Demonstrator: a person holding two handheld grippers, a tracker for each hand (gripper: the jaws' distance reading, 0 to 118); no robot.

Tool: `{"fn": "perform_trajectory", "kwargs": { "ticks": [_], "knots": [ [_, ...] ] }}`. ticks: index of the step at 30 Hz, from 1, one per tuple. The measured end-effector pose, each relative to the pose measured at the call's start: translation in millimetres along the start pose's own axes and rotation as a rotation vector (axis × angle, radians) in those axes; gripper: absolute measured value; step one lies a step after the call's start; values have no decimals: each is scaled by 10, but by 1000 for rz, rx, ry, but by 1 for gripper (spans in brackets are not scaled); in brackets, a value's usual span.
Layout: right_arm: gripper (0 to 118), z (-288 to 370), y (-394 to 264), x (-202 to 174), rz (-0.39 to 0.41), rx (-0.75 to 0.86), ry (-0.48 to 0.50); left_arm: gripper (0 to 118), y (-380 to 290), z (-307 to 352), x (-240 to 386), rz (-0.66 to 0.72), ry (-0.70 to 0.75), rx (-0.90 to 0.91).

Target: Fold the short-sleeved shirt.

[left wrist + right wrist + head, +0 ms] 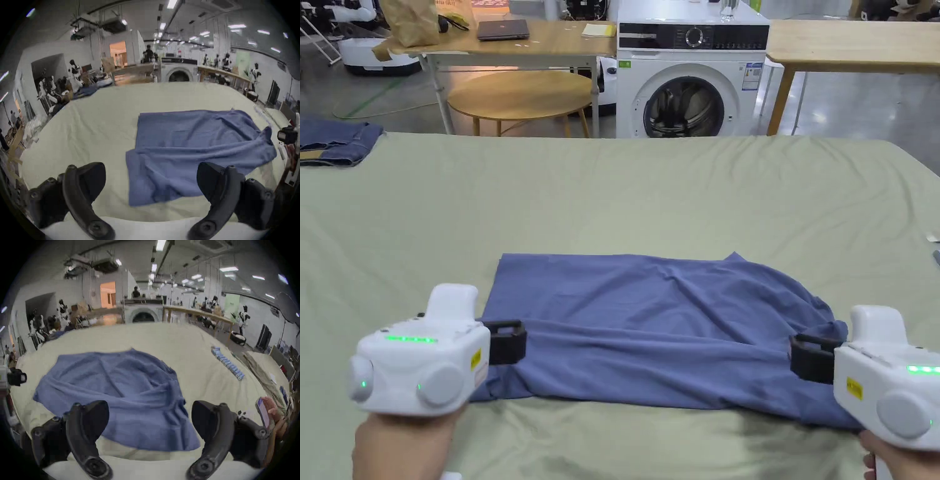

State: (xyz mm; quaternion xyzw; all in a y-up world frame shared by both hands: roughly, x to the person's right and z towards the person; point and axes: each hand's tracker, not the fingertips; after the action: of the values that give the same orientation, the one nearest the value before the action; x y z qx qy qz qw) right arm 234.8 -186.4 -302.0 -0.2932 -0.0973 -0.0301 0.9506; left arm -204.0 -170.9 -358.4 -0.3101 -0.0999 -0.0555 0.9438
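A blue short-sleeved shirt [662, 331] lies partly folded and wrinkled on the pale green table cover [612, 187], near the front edge. My left gripper [506, 342] hovers at the shirt's left edge, jaws open and empty. In the left gripper view the shirt [186, 146] lies ahead and to the right of the open left gripper [151, 175]. My right gripper [809, 357] sits at the shirt's right end, open, holding nothing. In the right gripper view the shirt [113, 386] spreads ahead between and beyond the jaws of the right gripper [150, 413].
Folded denim [334, 142] rests at the table's far left corner. Behind the table stand a washing machine [690, 75], a round wooden table [519, 94] and wooden desks. A row of small blue items [227, 365] lies right of the shirt. A hand with a phone [266, 412] is at the right.
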Motion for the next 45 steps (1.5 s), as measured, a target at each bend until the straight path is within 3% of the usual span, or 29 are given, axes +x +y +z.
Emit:
{"fn": "perform_trajectory", "kwargs": {
  "ticks": [2, 3, 4, 5, 7, 9, 17, 18, 19, 20, 21, 24, 28, 29, 30, 31, 32, 33, 34, 36, 39, 40, 42, 43, 45],
  "knots": [
    [99, 189, -144, -130, -5, 55, 9, 107, -202, 148, 145, -3, -6, 41],
    [75, 287, -247, -189, -17, 68, 3, 87, -339, 243, 189, 1, 0, 38],
    [8, 357, -328, -197, -28, 68, 26, 24, -450, 316, 208, 9, -8, 34],
    [0, 415, -410, -216, -48, 90, 46, 0, -560, 252, 214, 33, -22, 16],
    [0, 449, -562, -251, -32, 95, -28, 0, -774, 264, 228, 65, 15, -39],
    [0, 462, -653, -213, -24, 50, 25, 0, -899, 167, 174, 95, -56, -119],
    [0, 457, -675, -2, -63, 17, -5, 0, -713, -121, 13, 90, 52, -114],
    [0, 439, -684, 25, -56, 11, -18, 21, -653, -207, 1, 77, 71, -117],
    [0, 439, -638, 81, -57, 9, -22, 69, -592, -302, -15, 68, 73, -120],
    [0, 427, -642, 118, -60, 5, -27, 103, -546, -417, -33, 66, 76, -140],
    [0, 411, -647, 159, -65, -2, -36, 115, -492, -511, -76, 68, 77, -155],
    [0, 382, -634, 289, -67, -17, -71, 113, -474, -912, -148, 86, 84, -236],
    [0, 290, -651, 484, -61, -53, -111, 81, -507, -1167, -231, 116, 43, -312],
    [5, 243, -656, 526, -56, -66, -119, 75, -502, -1176, -221, 102, 44, -322],
    [22, 172, -659, 576, -45, -85, -130, 64, -469, -1146, -202, 49, 37, -324],
    [63, 102, -644, 623, -37, -106, -132, 41, -421, -1108, -196, 17, 15, -320],
    [96, 8, -638, 661, -27, -145, -141, 20, -385, -1067, -192, 15, 7, -309],
    [115, -131, -629, 692, -28, -196, -140, 9, -349, -1003, -179, -4, 8, -287],
    [116, -245, -623, 716, -26, -213, -142, 8, -327, -982, -148, -13, 2, -284],
    [116, -361, -591, 758, -24, -173, -121, 6, -295, -950, -88, -47, 18, -271],
    [115, -587, -553, 792, -63, -244, -41, 6, -244, -876, -53, -79, 30, -253],
    [98, -641, -557, 816, -76, -274, -7, 6, -231, -848, -62, -79, 28, -247],
    [17, -685, -566, 796, -69, -299, 15, 5, -194, -817, -99, -58, -10, -251],
    [8, -623, -564, 776, -60, -272, 16, 5, -191, -798, -128, -44, -21, -256],
    [8, -498, -509, 718, -14, -257, 12, 4, -171, -734, -177, -40, -20, -250]
  ]
}}
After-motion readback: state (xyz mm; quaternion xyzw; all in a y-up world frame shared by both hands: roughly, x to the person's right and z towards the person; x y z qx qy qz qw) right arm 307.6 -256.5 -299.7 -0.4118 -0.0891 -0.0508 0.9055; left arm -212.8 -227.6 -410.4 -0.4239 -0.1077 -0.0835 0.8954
